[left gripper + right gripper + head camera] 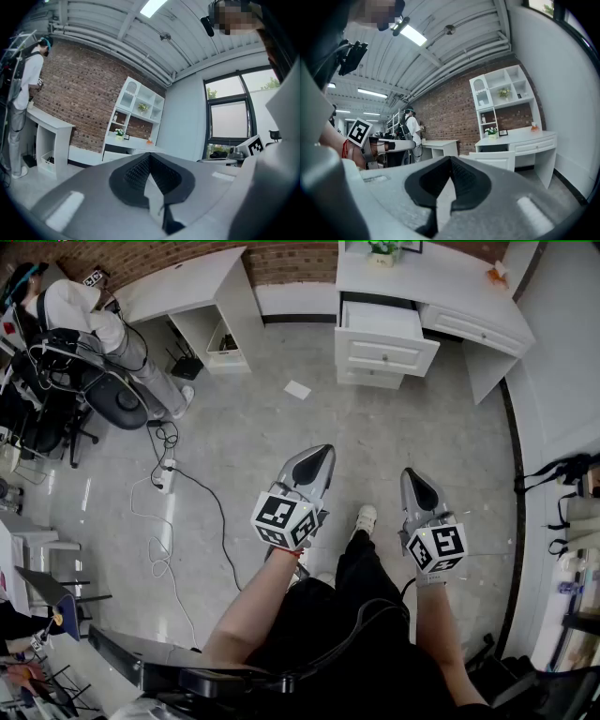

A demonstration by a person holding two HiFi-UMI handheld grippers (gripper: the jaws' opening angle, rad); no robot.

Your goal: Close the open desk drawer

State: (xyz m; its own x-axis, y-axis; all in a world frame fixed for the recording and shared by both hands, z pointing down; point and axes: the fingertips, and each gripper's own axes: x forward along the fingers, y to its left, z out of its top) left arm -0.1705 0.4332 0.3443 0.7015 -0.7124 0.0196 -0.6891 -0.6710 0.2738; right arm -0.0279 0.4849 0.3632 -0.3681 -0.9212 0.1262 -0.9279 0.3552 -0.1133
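Observation:
A white desk [441, 282] stands at the far side of the room, with its top left drawer [384, 332] pulled out over the floor. The right gripper view shows the same drawer [496, 160] sticking out below the desk top. Both grippers are held over the grey floor, well short of the desk, and point toward it. My left gripper [322, 456] is shut with nothing in it, its dark pads [136, 171] meeting at the tip. My right gripper [413, 478] is also shut and empty, a little to the right of the left one.
A person [89, 320] stands by a second white desk [187, 287] at the far left, near a black office chair [108, 395]. Cables [173, 488] trail across the floor on the left. A sheet of paper [297, 389] lies before the desks.

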